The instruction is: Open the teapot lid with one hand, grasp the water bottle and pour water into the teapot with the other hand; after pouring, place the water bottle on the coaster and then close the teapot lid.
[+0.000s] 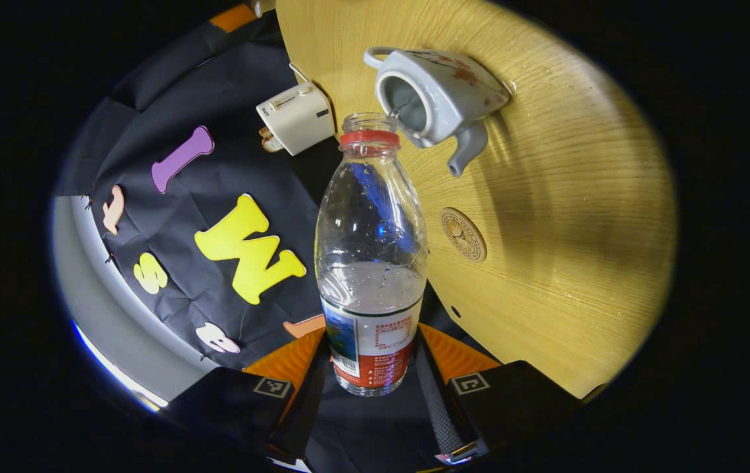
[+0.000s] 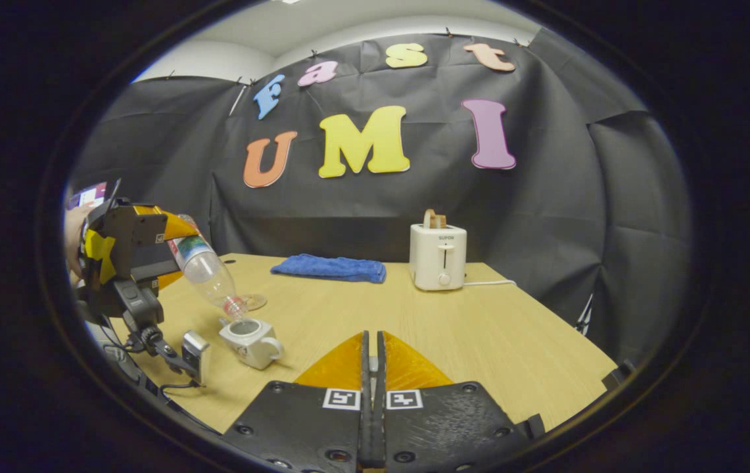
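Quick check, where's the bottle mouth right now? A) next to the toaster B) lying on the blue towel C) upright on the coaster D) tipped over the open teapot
D: the left claw holds the water bottle tilted, mouth just over the lidless teapot.

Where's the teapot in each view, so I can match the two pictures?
Left gripper view: teapot at upper centre on the table, lid off, just past the bottle's mouth.
Right gripper view: teapot at lower left, under the tilted bottle.
Shared landmark: the toaster.
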